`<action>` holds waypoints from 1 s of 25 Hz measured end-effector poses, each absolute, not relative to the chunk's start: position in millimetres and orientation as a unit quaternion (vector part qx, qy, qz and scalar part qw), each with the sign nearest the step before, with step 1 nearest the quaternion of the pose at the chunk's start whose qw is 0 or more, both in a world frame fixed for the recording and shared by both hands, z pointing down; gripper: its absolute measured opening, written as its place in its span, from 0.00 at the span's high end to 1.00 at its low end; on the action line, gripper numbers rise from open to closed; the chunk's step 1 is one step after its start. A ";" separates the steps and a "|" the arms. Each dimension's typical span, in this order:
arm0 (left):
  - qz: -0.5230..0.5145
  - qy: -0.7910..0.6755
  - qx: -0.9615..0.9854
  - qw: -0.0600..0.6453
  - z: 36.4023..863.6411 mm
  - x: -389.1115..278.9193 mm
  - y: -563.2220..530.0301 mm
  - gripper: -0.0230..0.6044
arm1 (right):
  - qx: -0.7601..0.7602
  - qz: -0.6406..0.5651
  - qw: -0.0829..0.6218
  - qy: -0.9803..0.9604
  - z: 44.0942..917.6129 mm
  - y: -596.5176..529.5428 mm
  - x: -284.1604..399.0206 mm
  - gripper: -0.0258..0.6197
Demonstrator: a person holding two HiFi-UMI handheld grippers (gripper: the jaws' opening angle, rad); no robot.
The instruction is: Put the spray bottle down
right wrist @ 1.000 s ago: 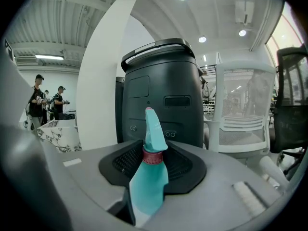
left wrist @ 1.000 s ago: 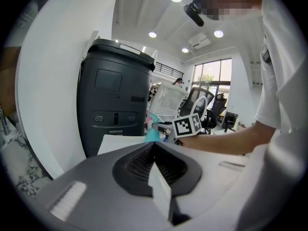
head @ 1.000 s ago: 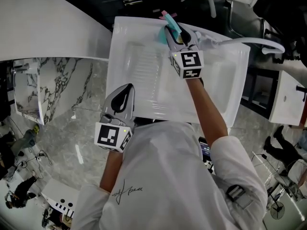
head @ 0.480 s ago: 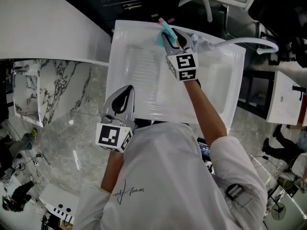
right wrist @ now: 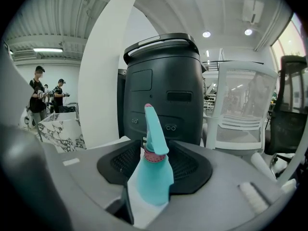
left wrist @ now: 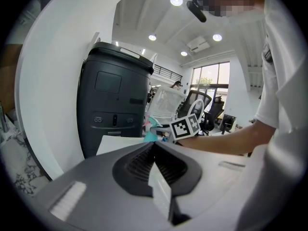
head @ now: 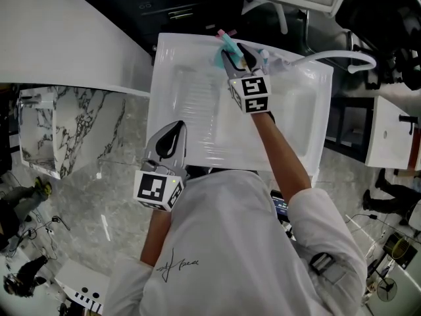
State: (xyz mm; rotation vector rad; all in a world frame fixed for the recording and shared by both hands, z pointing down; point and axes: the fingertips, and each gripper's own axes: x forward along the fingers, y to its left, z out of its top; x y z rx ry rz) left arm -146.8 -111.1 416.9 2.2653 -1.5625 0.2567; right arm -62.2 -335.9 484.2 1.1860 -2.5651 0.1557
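A teal spray bottle (head: 225,45) with a pink collar stands upright at the far edge of the white table (head: 191,104). My right gripper (head: 239,58) reaches around it. In the right gripper view the spray bottle (right wrist: 155,172) rises between the two dark pads of the right gripper (right wrist: 155,184). The jaws are opening, and a strip of white table shows beside the bottle's left side. My left gripper (head: 170,139) hangs at the table's near edge, shut with nothing in it. From the left gripper (left wrist: 155,150) I see the bottle (left wrist: 150,134) far off.
A tall black bin (right wrist: 161,81) stands right behind the table's far edge. A white chair (right wrist: 240,112) is at the right, and a curved white counter (head: 59,38) at the left. A white bent tube (head: 342,58) lies by the table's far right corner. Marble floor (head: 85,143) surrounds the table.
The right gripper stays at the bottle by the far edge and its fingers look slightly more spread. The left gripper has not moved. The head view has shifted a little.
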 end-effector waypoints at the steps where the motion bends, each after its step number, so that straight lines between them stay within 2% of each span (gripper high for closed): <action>1: 0.091 -0.554 0.806 0.187 417.1 -146.6 -110.6 0.96 | 0.414 0.055 0.153 -0.896 483.4 -335.3 -61.9 0.72; 25: 0.079 -0.534 0.824 0.173 409.2 -145.7 -100.2 0.96 | 0.442 0.076 0.155 -0.880 475.2 -312.4 -36.6 0.72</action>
